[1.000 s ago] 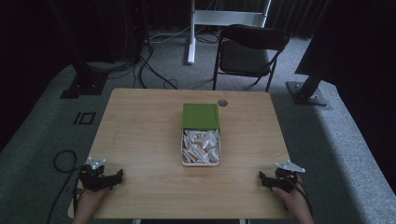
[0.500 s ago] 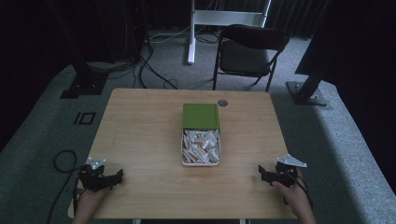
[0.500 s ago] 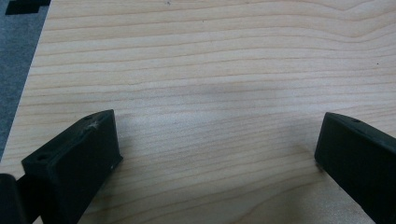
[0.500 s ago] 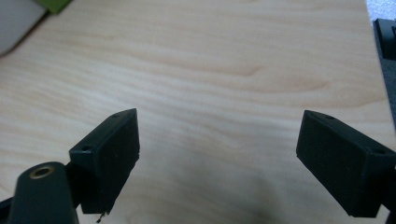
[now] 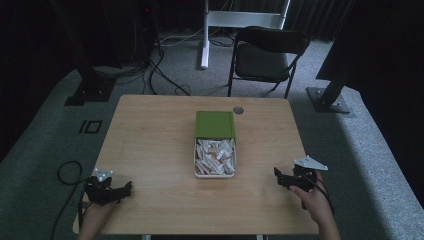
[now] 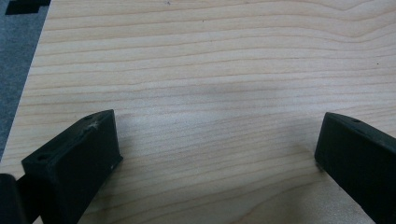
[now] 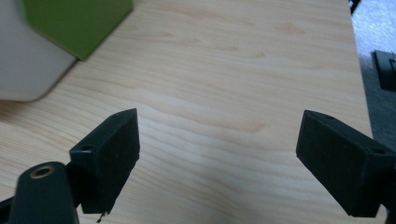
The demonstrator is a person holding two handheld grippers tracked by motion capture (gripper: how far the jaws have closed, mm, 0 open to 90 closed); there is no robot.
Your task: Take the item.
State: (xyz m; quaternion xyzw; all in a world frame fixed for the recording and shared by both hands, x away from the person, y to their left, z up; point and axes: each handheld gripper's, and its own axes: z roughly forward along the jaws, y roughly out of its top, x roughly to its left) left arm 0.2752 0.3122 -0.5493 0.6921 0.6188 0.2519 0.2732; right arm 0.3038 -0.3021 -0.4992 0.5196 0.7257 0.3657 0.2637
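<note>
A white box (image 5: pixel 215 173) full of pale paper packets (image 5: pixel 214 154) stands at the middle of the wooden table (image 5: pixel 150 135). Its green lid (image 5: pixel 215 124) lies open on the far side. My left gripper (image 5: pixel 126 189) rests near the front left corner, open, with bare wood between its jaws (image 6: pixel 217 130). My right gripper (image 5: pixel 278 178) is near the front right edge, open and holding nothing (image 7: pixel 219 123). In the right gripper view the white box wall (image 7: pixel 23 60) and green lid (image 7: pixel 74 21) sit at the upper left, well beyond the jaws.
A small round grommet (image 5: pixel 238 109) sits in the table's far edge. Behind the table stand a black folding chair (image 5: pixel 267 50) and a white stand (image 5: pixel 205 35). Cables (image 5: pixel 165 75) lie on the grey carpet. Wide bare wood flanks the box.
The right gripper has shifted slightly forward and toward the box, away from the front edge. The left gripper has stayed put.
</note>
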